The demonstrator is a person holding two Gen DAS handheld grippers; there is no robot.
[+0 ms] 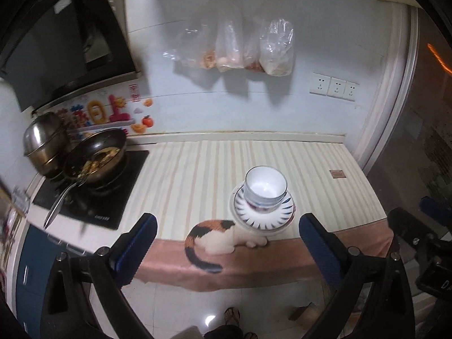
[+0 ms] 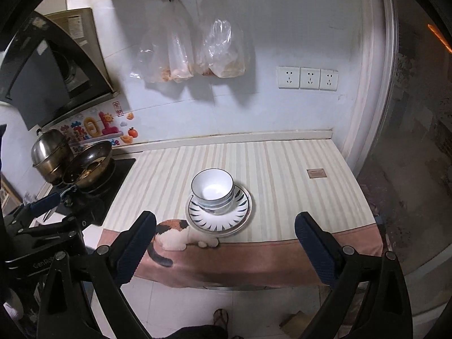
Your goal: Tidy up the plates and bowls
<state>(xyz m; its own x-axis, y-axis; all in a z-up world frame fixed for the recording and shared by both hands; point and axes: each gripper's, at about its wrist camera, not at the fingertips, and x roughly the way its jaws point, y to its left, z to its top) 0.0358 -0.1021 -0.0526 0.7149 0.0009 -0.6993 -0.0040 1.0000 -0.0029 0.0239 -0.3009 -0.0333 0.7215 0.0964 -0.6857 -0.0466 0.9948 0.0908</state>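
left gripper (image 1: 227,247): bottom of the left wrist frame, fingers spread wide, nothing between them. hanging out over the floor, short of the counter edge, so released and empty.

right gripper (image 2: 224,244): same deal in the right wrist frame, jaws wide apart and holding nothing, parked in front of the counter. you can spot the left tool at the lower left edge of this view too.

cat print (image 2: 176,233): calico cat printed on the pink border of the cloth, lower middle, paws right at the plate rim. just decoration.

plates (image 2: 219,216): center of the frame, near the front edge of the striped tablecloth (image 2: 282,169). looks like at least two stacked, the top one with dark petal-like strokes round the rim. can't count exactly.

bowls (image 2: 213,188): nested stack sitting on the plates, a bit toward the upper left of the plate center. white inside, dark line on the rim. maybe three, hard to say.

progress: my read is it's basically done. everything i can see is already in one pile, bowls on plates, no stray dishes on the cloth. what's left, if anything, is maybe centering the bowls or shifting the pile back from the edge. both tools being off and empty fits that.

frying pan (image 1: 94,155): left of the frame on the black cooktop, food in it, steel pot just behind. not part of this.

plastic bags (image 1: 240,48): upper middle, hanging on the wall. wall sockets (image 1: 333,86) to the right.
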